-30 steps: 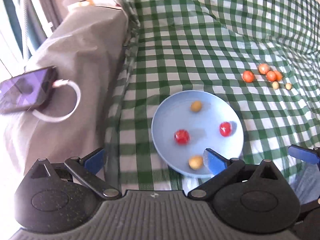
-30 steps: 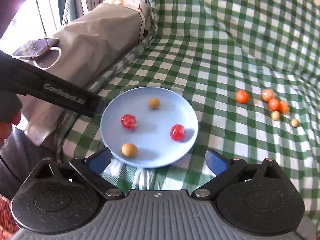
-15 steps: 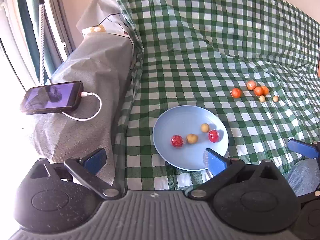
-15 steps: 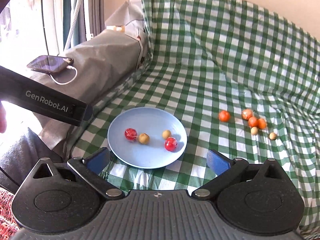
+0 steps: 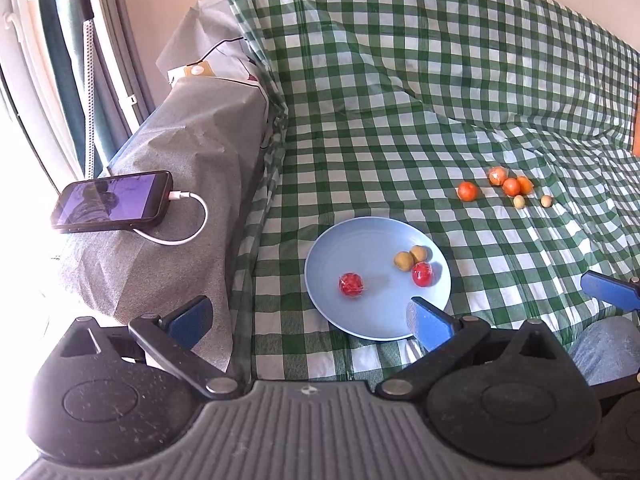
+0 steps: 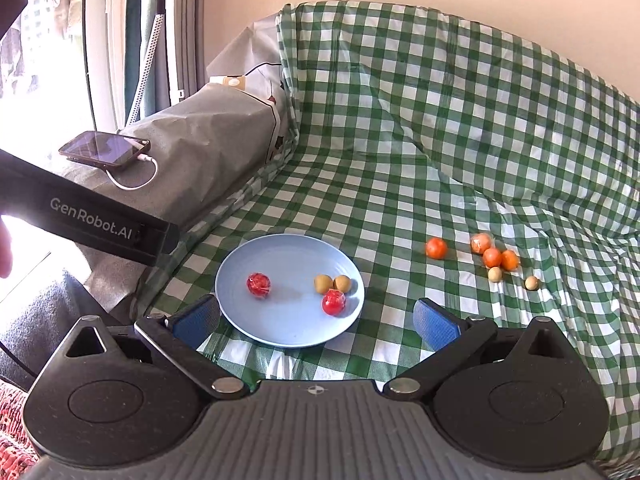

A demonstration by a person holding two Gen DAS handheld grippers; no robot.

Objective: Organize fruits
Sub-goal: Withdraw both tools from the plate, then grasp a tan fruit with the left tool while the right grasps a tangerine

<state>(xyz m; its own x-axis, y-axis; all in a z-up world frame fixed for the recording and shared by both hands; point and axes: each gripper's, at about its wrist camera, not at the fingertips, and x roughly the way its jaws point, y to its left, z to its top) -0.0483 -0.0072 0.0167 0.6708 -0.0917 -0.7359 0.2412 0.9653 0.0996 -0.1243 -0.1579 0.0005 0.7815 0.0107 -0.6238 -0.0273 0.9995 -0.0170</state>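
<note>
A light blue plate lies on the green checked cloth and holds two red fruits and two tan ones. Several orange fruits and two small tan ones lie loose on the cloth to the right. My left gripper is open, held back above the plate's near left. My right gripper is open too, just short of the plate's near rim, with nothing between its fingers.
A phone on a white charging cable rests on the grey covered armrest at the left. The left gripper's black body crosses the left of the right wrist view. A person's trouser leg shows at the lower right.
Both grippers have drawn back and up from the plate, so more of the cloth shows. The fruits on the plate have rolled; the two tan ones and one red one now sit together.
</note>
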